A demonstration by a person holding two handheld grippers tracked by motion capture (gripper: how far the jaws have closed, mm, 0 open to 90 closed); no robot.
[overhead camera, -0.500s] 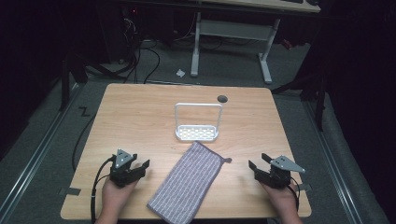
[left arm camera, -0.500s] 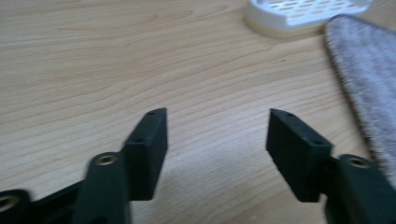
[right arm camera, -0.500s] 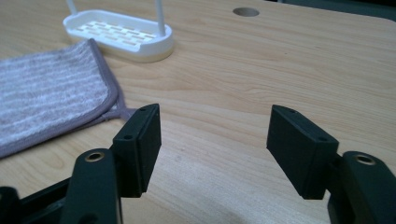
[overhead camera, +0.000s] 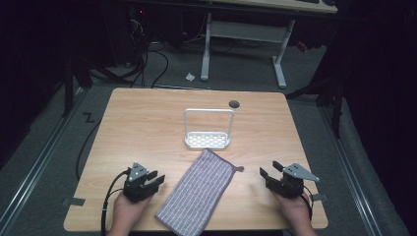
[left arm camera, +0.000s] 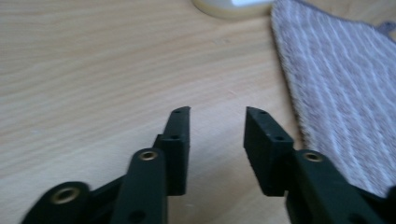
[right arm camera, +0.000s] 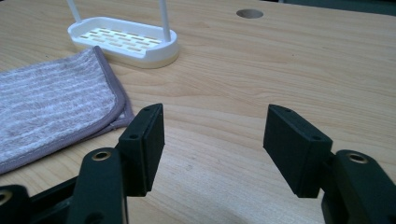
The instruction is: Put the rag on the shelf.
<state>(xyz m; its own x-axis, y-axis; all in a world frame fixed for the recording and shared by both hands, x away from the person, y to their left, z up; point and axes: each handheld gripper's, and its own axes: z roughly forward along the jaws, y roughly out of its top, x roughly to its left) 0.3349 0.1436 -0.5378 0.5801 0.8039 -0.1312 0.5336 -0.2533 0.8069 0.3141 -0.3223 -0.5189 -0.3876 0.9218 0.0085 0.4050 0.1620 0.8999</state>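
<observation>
A grey-purple striped towel (overhead camera: pixel 196 194) lies flat and diagonal on the wooden table (overhead camera: pixel 147 123), running from the front edge toward a white rack (overhead camera: pixel 207 140) with an upright wire frame. My left gripper (overhead camera: pixel 156 180) rests on the table to the left of the towel, with its jaws apart and nothing between them. In the left gripper view the gripper (left arm camera: pixel 217 112) points at bare wood, with the towel (left arm camera: pixel 341 93) to its right and the rack's base (left arm camera: pixel 224 7) at the top. My right gripper (overhead camera: pixel 269 170) sits to the right of the towel, wide open and empty. In the right gripper view the gripper (right arm camera: pixel 215 109) points at bare wood, with the towel (right arm camera: pixel 46 107) and the rack (right arm camera: pixel 123 39) at the left.
A round cable hole (overhead camera: pixel 234 103) sits in the table behind the rack, and is also at the top of the right gripper view (right arm camera: pixel 249 13). Bare wood lies on both sides of the towel. Beyond the table are a dark floor with cables and the white legs of a desk (overhead camera: pixel 280 59).
</observation>
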